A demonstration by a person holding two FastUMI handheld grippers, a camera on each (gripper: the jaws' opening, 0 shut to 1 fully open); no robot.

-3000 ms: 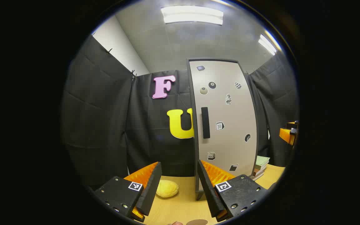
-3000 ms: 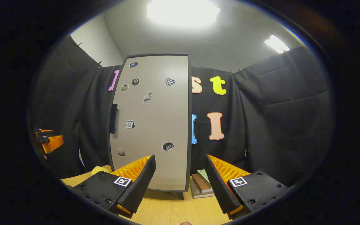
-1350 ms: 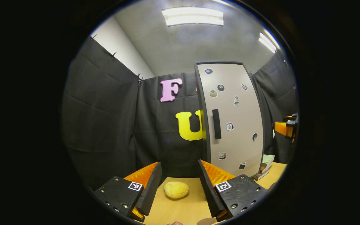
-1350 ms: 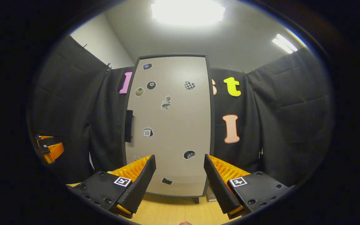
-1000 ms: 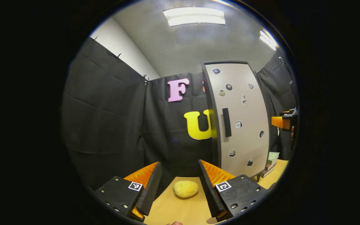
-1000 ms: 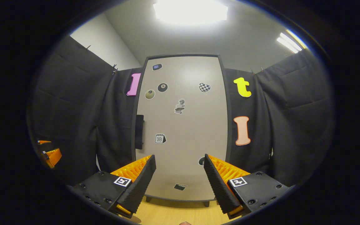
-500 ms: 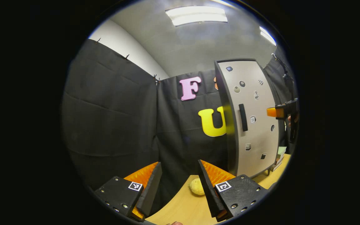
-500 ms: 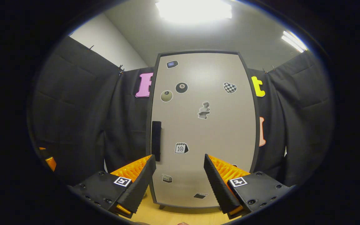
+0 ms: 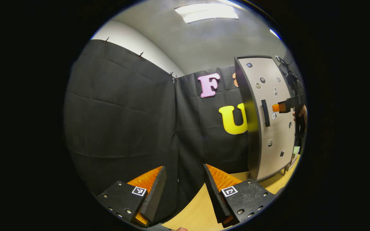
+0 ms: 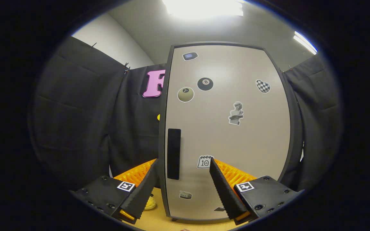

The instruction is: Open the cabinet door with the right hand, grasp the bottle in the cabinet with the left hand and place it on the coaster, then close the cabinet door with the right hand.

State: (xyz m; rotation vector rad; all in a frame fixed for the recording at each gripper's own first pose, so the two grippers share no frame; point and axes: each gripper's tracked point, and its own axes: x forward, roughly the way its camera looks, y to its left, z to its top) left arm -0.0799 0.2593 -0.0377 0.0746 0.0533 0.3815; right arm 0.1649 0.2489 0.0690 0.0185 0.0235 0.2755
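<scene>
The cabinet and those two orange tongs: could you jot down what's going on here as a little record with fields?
cabinet door: closed, stickers on its front
door handle: black vertical bar by the door's left edge
right tongs: open, aimed at the handle, not gripping it yet
left tongs: open, empty, over the wooden table, pointing at the black cloth wall
yellow object: lying on the table left of the cabinet
bottle: hidden, door closed
</scene>
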